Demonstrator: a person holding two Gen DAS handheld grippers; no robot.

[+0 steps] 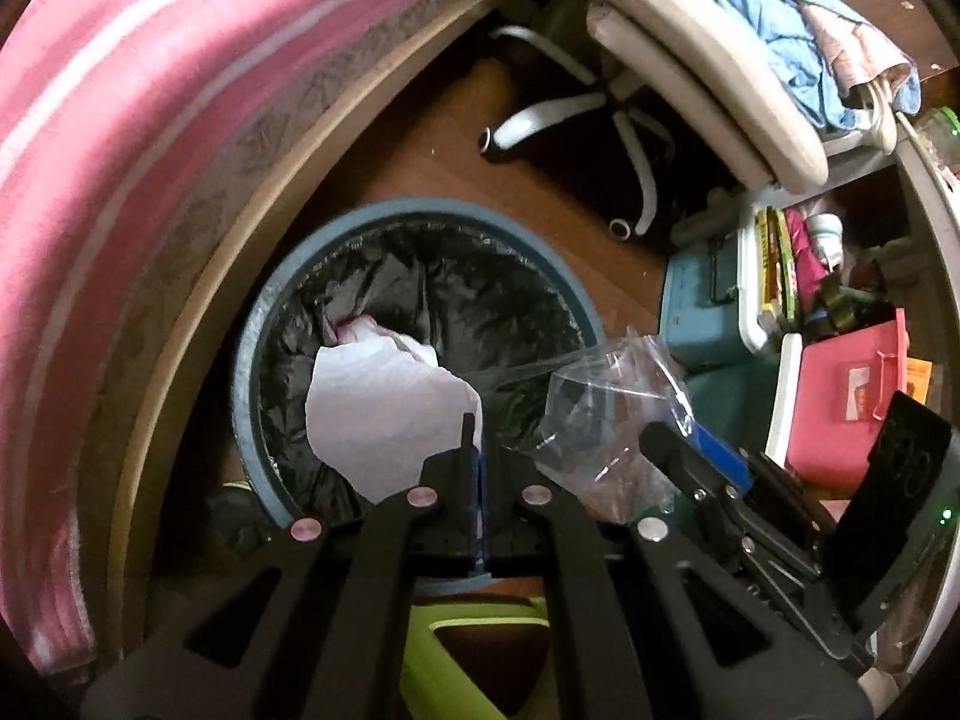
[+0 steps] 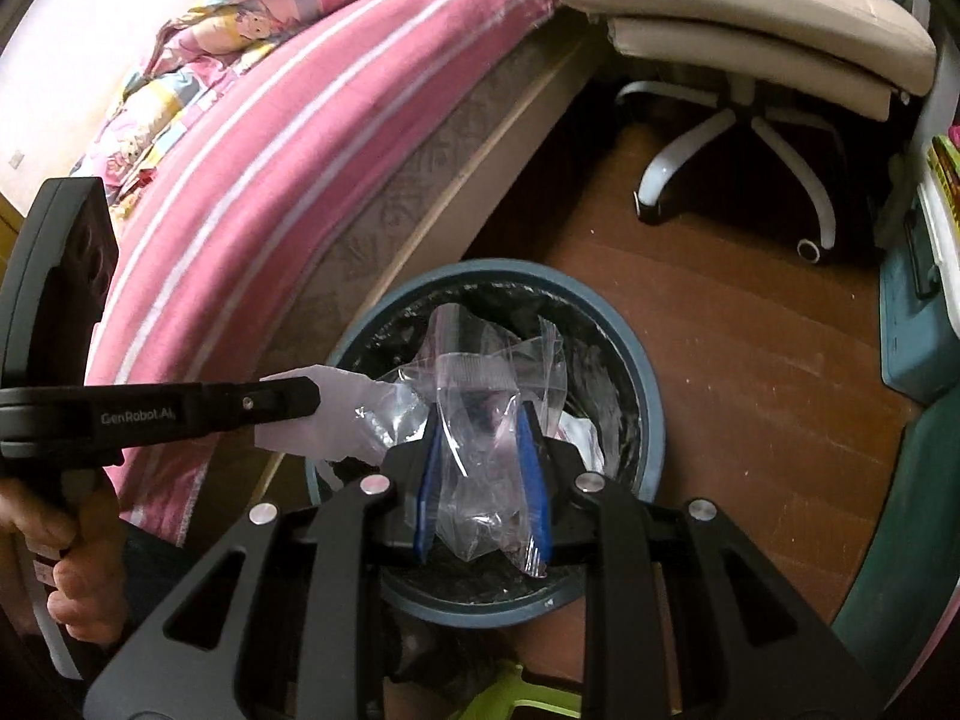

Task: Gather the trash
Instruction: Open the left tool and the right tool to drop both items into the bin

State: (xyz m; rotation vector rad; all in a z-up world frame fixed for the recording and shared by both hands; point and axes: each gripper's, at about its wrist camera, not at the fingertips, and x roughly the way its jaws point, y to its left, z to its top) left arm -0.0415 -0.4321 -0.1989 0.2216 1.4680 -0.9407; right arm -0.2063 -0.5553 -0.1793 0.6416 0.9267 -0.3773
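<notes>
A round blue-rimmed trash bin (image 1: pixel 576 294) (image 2: pixel 654 396) with a black liner stands on the wooden floor beside the bed. My left gripper (image 1: pixel 474 438) is shut on a white sheet of paper (image 1: pixel 384 414) and holds it over the bin; the paper also shows in the right wrist view (image 2: pixel 336 414). My right gripper (image 2: pixel 480 420) is shut on a crumpled clear plastic bag (image 2: pixel 486 402) above the bin's opening. The bag (image 1: pixel 606 420) and right gripper also show at the right of the left wrist view. Some pale trash (image 1: pixel 384 330) lies in the liner.
A bed with a pink striped sheet (image 2: pixel 288 168) borders the bin on the left. An office chair with a white star base (image 2: pixel 744 138) stands behind. A teal box (image 1: pixel 702 306), a pink case (image 1: pixel 846 396) and shelf clutter sit at the right. A lime green object (image 1: pixel 456 654) lies near me.
</notes>
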